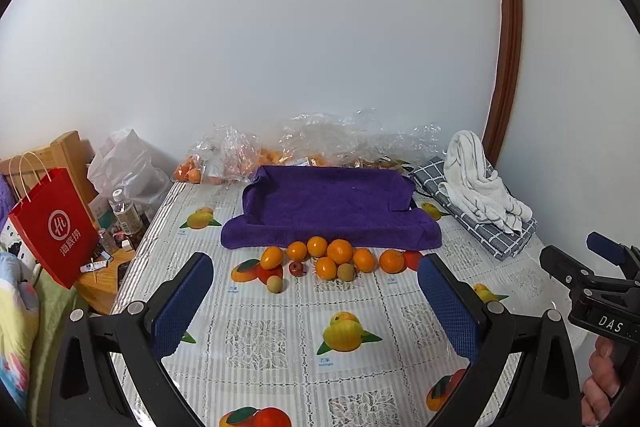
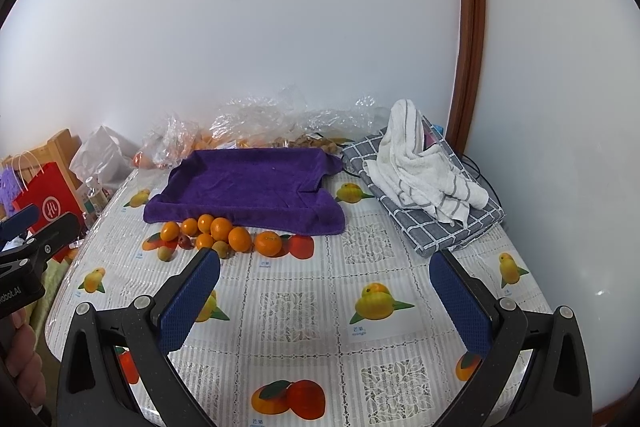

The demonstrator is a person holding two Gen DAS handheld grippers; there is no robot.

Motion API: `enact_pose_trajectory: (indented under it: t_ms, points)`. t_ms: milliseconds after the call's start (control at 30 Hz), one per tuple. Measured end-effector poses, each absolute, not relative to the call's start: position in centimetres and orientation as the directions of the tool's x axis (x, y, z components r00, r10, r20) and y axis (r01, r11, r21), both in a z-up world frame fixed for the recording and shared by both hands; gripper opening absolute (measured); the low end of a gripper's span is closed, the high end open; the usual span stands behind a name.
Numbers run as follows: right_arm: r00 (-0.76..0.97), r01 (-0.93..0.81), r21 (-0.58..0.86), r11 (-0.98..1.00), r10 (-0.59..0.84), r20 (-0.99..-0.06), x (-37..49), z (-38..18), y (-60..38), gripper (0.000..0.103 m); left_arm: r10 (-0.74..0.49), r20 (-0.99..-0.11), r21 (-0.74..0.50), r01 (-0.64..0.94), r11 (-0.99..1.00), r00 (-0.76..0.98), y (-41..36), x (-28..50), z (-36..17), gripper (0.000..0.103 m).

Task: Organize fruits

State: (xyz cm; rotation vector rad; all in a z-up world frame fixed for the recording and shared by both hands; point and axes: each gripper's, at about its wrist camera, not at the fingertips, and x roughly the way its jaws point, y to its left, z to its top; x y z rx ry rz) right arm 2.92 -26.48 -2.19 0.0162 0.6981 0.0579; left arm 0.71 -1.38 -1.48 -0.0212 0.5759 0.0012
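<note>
A cluster of several oranges [image 1: 339, 251] [image 2: 221, 229], a small red fruit [image 1: 296, 269] [image 2: 184, 241] and two pale round fruits [image 1: 275, 284] [image 2: 165, 253] lies on the tablecloth just in front of a purple towel-lined tray [image 1: 332, 205] [image 2: 248, 183]. My left gripper [image 1: 316, 279] is open and empty, held back from the fruit. My right gripper [image 2: 326, 279] is open and empty, to the right of the fruit and nearer than it. The right gripper shows at the right edge of the left wrist view [image 1: 580, 267]; the left gripper shows at the left edge of the right wrist view [image 2: 36, 231].
Clear plastic bags with more oranges [image 1: 224, 159] [image 2: 176, 143] lie behind the tray by the wall. A white striped towel [image 1: 476, 183] [image 2: 420, 171] sits on a folded grey checked cloth [image 1: 508, 239] [image 2: 440, 227] at the right. A red paper bag [image 1: 54, 227] stands left of the table.
</note>
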Motion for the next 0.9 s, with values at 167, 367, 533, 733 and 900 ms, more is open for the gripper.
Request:
enact_pose_trajectory:
  t_ms: [167, 367, 533, 733, 900]
  points:
    - [0.767, -0.05, 0.035, 0.998, 0.061, -0.639, 2.8, -2.2, -26.5, 0.103, -0.005, -0.544, -0.02, -0.007, 1.0, 0.839, -1.3, 0.7, -1.5, 0.103]
    - [0.772, -0.056, 0.037, 0.998, 0.067, -0.632, 3.1, -2.3, -26.0, 0.103, 0.002, -0.546, -0.013, -0.011, 1.0, 0.838, -1.1, 0.8, -1.4, 0.103]
    - [0.766, -0.07, 0.044, 0.997, 0.082, -0.638, 4.1, -3.3, -25.4, 0.103, 0.017, -0.558, -0.017, -0.032, 0.999, 0.83, 0.4, 2.3, -1.8, 0.103]
    - [0.744, -0.083, 0.034, 0.996, 0.085, -0.663, 6.5, -6.2, -24.5, 0.103, 0.046, -0.584, -0.021, -0.071, 0.997, 0.81, 2.7, 4.8, -4.1, 0.103]
    - [0.701, -0.111, 0.027, 0.993, 0.098, -0.707, 9.5, -9.9, -23.2, 0.101, 0.059, -0.644, -0.022, -0.096, 0.995, 0.763, 5.0, 7.4, -7.9, 0.102]
